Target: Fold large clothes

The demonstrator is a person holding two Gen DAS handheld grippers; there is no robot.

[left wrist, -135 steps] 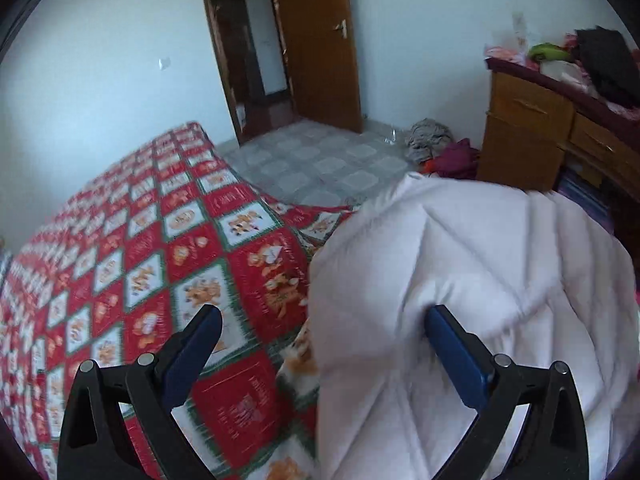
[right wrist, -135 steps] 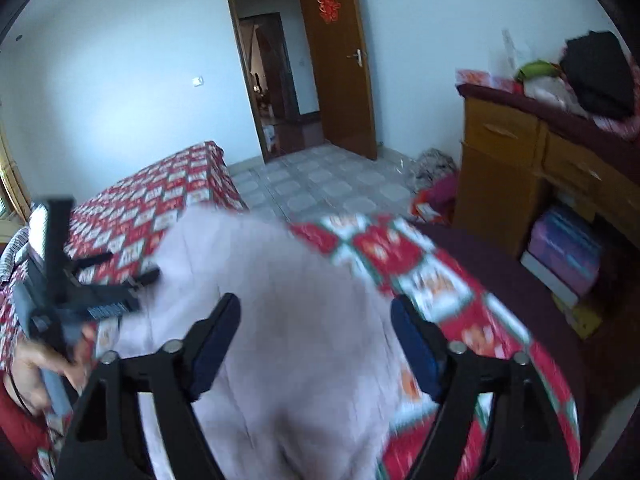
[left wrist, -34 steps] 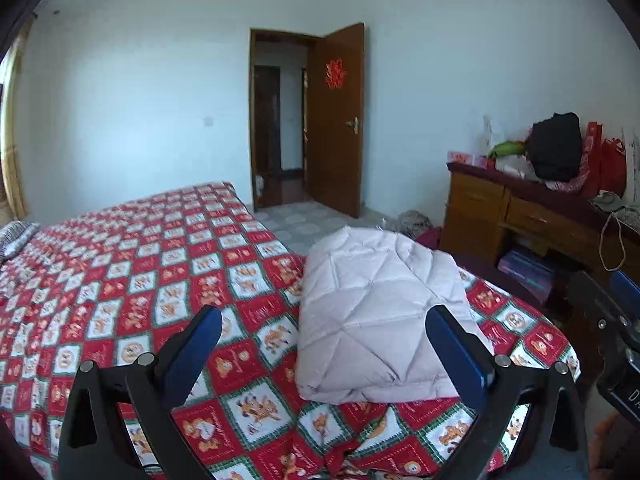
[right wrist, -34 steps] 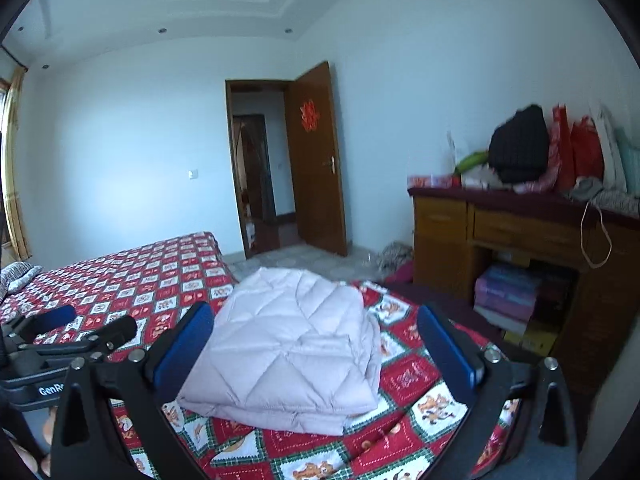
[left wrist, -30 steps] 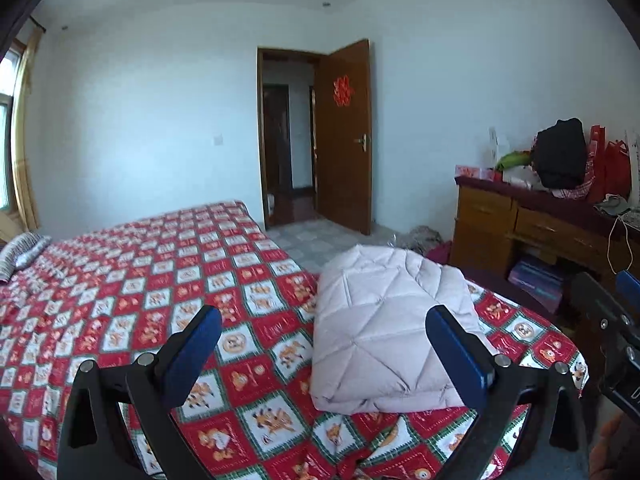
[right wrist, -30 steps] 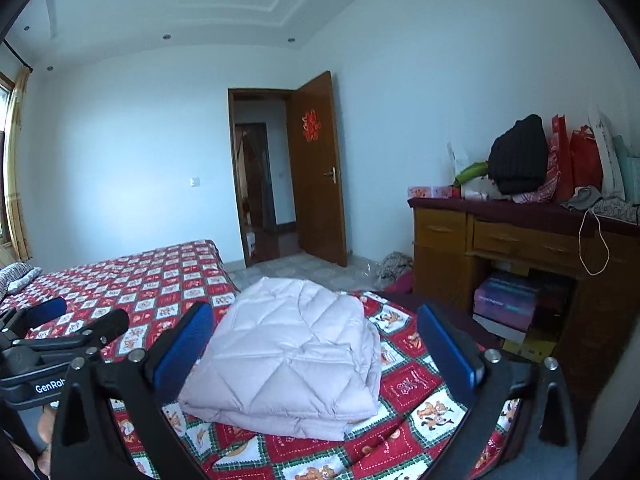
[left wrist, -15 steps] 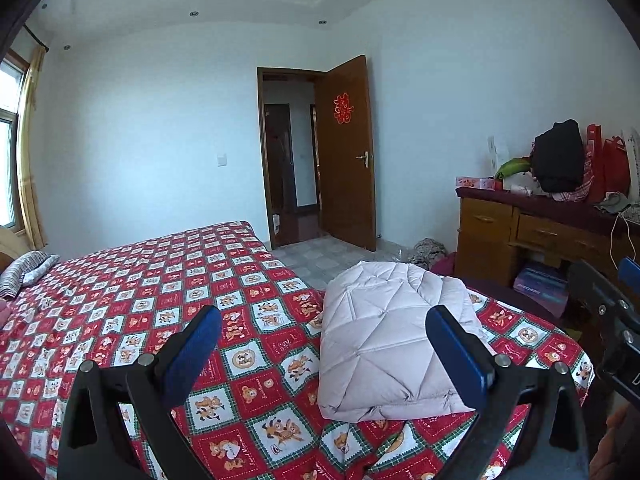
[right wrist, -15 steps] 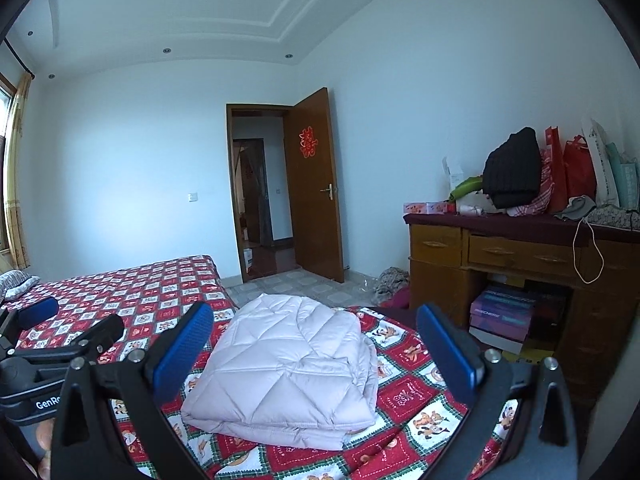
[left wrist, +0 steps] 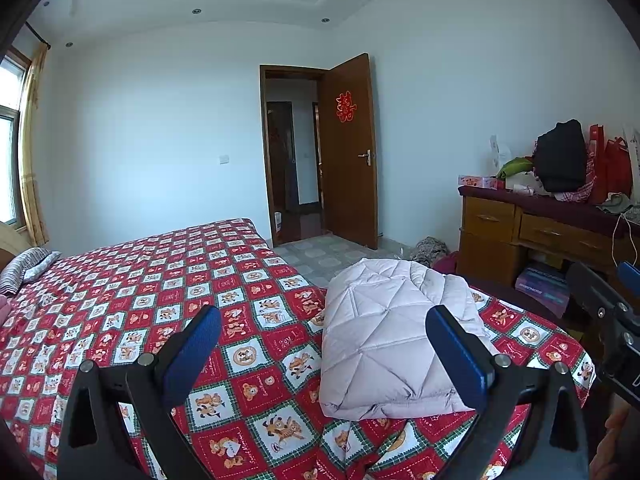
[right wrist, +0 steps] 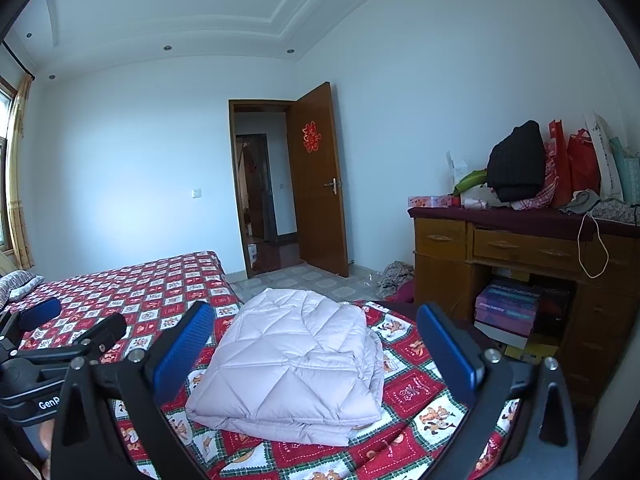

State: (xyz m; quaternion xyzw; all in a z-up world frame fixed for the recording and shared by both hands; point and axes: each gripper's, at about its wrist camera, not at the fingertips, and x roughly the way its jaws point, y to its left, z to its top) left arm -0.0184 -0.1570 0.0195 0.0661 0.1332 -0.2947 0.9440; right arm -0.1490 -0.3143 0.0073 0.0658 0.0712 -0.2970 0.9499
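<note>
- The pale quilted jacket lies folded into a thick, layered bundle on the bed, near its foot corner on the side facing the wooden dresser.
- Its long axis runs away from both cameras toward the open door; the rounded, narrower end points at the door, and the squared end with stacked edges faces the grippers.
- Left gripper: jaws spread wide and holding nothing, well short of the jacket — in the left wrist view the bundle shows between the blue pads.
- Right gripper: jaws likewise wide apart and empty, hanging above the bed's near edge, clear of the fabric.
- The bed's cover is a red-and-white check with cartoon animals — the jacket rests flat on it.
</note>
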